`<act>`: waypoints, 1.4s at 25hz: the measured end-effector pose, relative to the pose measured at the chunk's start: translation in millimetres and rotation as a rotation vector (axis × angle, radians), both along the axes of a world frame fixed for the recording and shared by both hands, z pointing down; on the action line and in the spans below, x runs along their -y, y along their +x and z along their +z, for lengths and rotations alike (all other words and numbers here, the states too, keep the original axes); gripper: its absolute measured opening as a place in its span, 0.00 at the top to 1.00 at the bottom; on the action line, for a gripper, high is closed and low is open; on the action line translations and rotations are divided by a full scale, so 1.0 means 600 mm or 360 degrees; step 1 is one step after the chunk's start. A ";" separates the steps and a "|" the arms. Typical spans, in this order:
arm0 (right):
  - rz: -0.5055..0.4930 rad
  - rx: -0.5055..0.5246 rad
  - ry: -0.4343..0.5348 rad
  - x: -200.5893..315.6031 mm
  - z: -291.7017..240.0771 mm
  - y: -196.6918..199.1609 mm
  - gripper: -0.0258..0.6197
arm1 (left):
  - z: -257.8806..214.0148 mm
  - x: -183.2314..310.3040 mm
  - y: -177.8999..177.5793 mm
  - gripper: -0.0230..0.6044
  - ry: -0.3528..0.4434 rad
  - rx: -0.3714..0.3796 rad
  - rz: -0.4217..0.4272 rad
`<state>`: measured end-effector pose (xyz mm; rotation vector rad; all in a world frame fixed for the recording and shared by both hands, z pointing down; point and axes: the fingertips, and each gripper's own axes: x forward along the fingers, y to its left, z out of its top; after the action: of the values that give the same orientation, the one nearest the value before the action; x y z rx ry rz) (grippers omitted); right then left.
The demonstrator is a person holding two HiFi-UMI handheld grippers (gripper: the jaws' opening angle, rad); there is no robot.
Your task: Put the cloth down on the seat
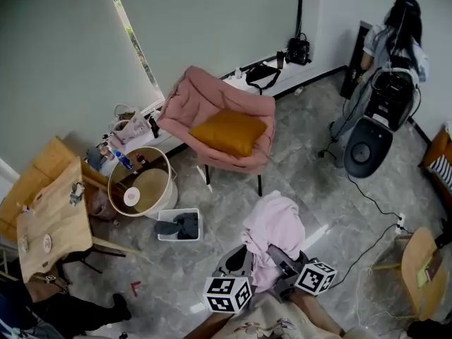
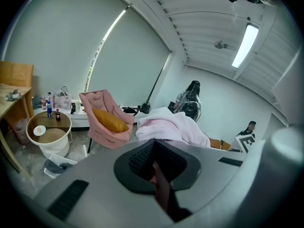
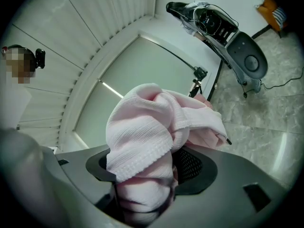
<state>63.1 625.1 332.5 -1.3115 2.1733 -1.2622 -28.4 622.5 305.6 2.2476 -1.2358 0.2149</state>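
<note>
Head view: I am holding the pink cloth (image 1: pixel 275 226) bunched up over the floor, at about 5 o'clock from the pink armchair (image 1: pixel 204 97) and well apart from it. My right gripper (image 3: pixel 147 194) is clenching a thick fold of the cloth, which is spilling up and over the jaw tips. My left gripper (image 2: pixel 156 175) is showing jaws drawn together on a thin pinkish strip, which I am reading as a cloth edge. The rest of the cloth is heaping just beyond those tips. The seat is carrying only a mustard cushion (image 1: pixel 227 132), and no cloth is touching it. Judgement: the grasp is done, but the carry is only partly done and the placing is not begun. I am taking the remaining steps to be bringing the bundle toward 11 o'clock, lowering it onto the seat or cushion, then releasing both jaws.
</note>
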 end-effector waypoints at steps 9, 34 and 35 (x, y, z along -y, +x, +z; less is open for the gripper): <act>0.0022 0.0065 -0.0114 0.066 0.027 -0.075 0.46 | 0.023 0.071 -0.074 0.96 -0.0067 -0.0056 0.0009; -0.0134 0.0064 -0.0231 0.414 0.043 0.103 0.46 | 0.035 0.405 0.103 0.96 -0.0157 -0.0001 -0.0080; -0.0146 0.0073 -0.0224 0.429 0.041 0.112 0.46 | 0.034 0.418 0.113 0.96 -0.0153 0.0005 -0.0088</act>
<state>130.2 367.9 356.9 -1.2335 2.1696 -1.4902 39.5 371.9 325.7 2.1290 -1.2606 0.2514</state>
